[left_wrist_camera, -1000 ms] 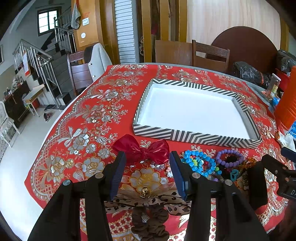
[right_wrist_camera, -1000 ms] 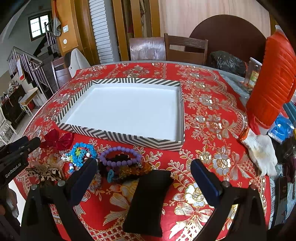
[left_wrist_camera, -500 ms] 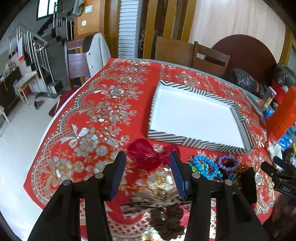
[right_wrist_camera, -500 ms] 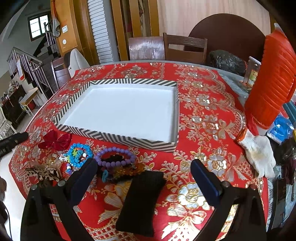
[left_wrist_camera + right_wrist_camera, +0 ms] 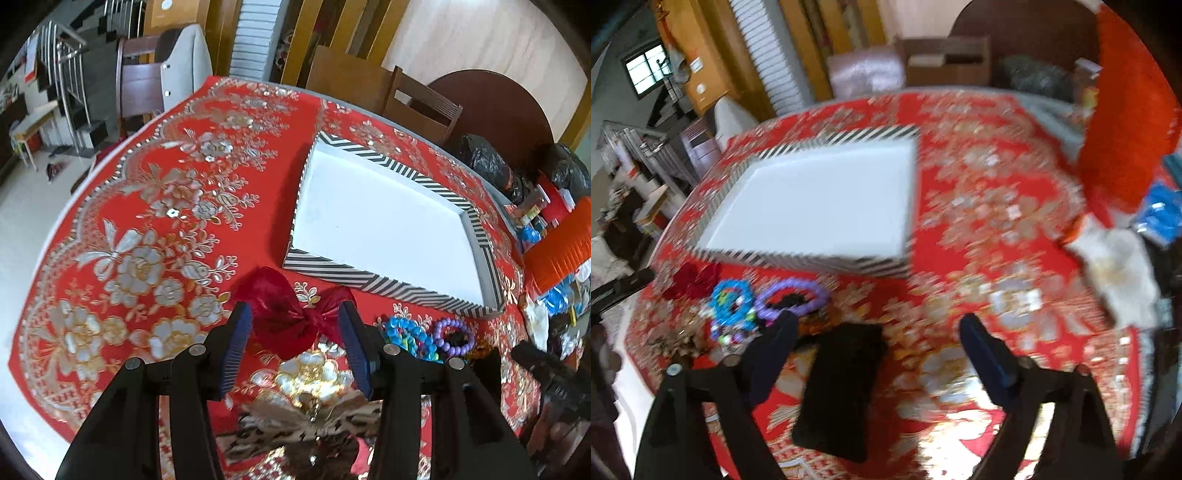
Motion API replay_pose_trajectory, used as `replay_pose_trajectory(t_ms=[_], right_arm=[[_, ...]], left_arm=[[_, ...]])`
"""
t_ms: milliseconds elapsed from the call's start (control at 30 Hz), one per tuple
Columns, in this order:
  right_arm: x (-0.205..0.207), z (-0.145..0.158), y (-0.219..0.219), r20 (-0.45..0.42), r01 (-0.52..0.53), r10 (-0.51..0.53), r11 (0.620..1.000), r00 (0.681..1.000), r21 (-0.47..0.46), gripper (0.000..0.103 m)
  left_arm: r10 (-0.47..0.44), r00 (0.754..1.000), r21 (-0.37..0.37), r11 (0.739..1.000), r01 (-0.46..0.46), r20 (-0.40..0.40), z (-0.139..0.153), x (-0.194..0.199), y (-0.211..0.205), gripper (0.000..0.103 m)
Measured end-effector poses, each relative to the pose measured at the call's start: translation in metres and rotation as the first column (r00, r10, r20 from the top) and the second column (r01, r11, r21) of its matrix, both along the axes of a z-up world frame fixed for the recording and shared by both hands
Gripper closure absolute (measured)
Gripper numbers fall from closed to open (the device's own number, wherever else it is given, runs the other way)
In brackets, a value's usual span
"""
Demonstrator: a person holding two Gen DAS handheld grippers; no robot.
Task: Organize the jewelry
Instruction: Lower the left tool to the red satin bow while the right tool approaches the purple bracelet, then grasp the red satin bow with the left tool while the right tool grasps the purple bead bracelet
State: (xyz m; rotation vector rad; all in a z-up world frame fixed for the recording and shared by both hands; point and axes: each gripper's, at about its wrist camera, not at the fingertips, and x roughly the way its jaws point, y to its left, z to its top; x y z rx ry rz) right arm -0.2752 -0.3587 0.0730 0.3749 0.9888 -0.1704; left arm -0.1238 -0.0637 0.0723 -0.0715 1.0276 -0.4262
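On the round table, over a red floral tablecloth (image 5: 155, 206), the following are laid out. One tray (image 5: 476, 229) with a black-and-white striped rim and white floor, nothing in it. One red satin bow (image 5: 291, 314), lying just before the tray's near left corner. One string of blue beads (image 5: 406, 336), touching a purple bead bracelet (image 5: 454, 332) to its right. One leopard-print bow (image 5: 306, 421) with a small gold bell at its centre, nearest the table edge — shown sharply only in the left wrist view.

Left gripper (image 5: 295, 336): jaws moderately parted, holding nothing, fingers framing the red bow on either side without touching it; whether they hang above it or reach the cloth cannot be told.

Right gripper (image 5: 879, 336): jaws spread wide, holding nothing. Its view is smeared with blur, yet it alone shows in full a black rectangular cushion (image 5: 842, 387) on the cloth, lying nearer the left-hand finger. It also shows the orange ribbed container (image 5: 1123, 122) at the far right and a white glove (image 5: 1115, 266) below it — the left view catches only a corner of the orange. From this side the tray (image 5: 798, 258), the red bow (image 5: 692, 280), the blue beads (image 5: 733, 306) and the purple bracelet (image 5: 792, 299) appear again, in a row before the tray.
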Motion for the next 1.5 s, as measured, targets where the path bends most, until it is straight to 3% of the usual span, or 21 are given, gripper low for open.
replay_pose_trajectory(t_ms=[167,233,333,500,600,700,867,1033,1100,1400,1433,1500], right_arm=[[0.035,-0.015,0.022,-0.043,-0.116,0.113,0.991,0.993,-0.063,0.036],[0.047,-0.023,0.027,-0.074,-0.147,0.142,0.987,0.987,-0.066,0.051],[0.056,-0.028,0.028,-0.077,-0.161,0.157,0.986,0.985,-0.049,0.061],[0.061,-0.022,0.024,-0.037,-0.164,0.164,0.986,0.986,0.001,0.062],[0.066,-0.028,0.025,-0.068,-0.173,0.170,0.984,0.983,-0.039,0.063],[0.071,-0.039,0.027,-0.102,-0.193,0.189,0.980,0.977,-0.037,0.074],[0.073,-0.044,0.033,-0.094,-0.205,0.199,0.977,0.976,-0.064,0.085],[0.072,-0.038,0.034,-0.064,-0.224,0.221,0.973,0.973,-0.046,0.094],[0.063,-0.022,0.031,0.003,-0.218,0.218,0.976,0.976,-0.015,0.094],[0.045,0.036,0.033,0.138,-0.232,0.230,0.973,0.963,-0.003,0.094],[0.044,0.041,0.033,0.147,-0.231,0.229,0.973,0.962,-0.005,0.094],[0.039,0.053,0.032,0.170,-0.225,0.224,0.974,0.960,-0.016,0.094]], left_arm=[[-0.001,0.999,-0.004,1.000,0.001,-0.040,-0.015,0.016,-0.006,0.053],[0.003,0.999,0.002,1.000,-0.003,-0.052,-0.020,0.020,-0.007,0.053],[0.001,0.997,0.008,1.000,0.000,-0.076,-0.029,0.025,-0.010,0.053],[-0.024,0.996,0.025,0.999,0.026,-0.086,-0.037,0.027,-0.021,0.053],[-0.031,0.994,0.053,0.998,0.037,-0.102,-0.045,0.030,-0.028,0.053],[-0.040,0.996,0.089,0.995,0.047,-0.085,-0.046,0.026,-0.033,0.054],[-0.049,0.996,0.092,0.994,0.056,-0.077,-0.048,0.024,-0.033,0.081],[-0.040,0.998,0.076,0.996,0.043,-0.048,-0.034,0.021,-0.023,0.099],[-0.040,0.999,0.061,0.997,0.042,-0.028,-0.025,0.019,-0.017,0.099],[-0.051,0.999,0.027,0.998,0.050,0.019,0.001,0.015,-0.009,0.099],[-0.051,0.999,0.019,0.999,0.051,0.018,0.001,0.015,-0.008,0.097],[-0.050,0.999,0.002,0.999,0.050,-0.005,-0.003,0.015,-0.008,0.073]])
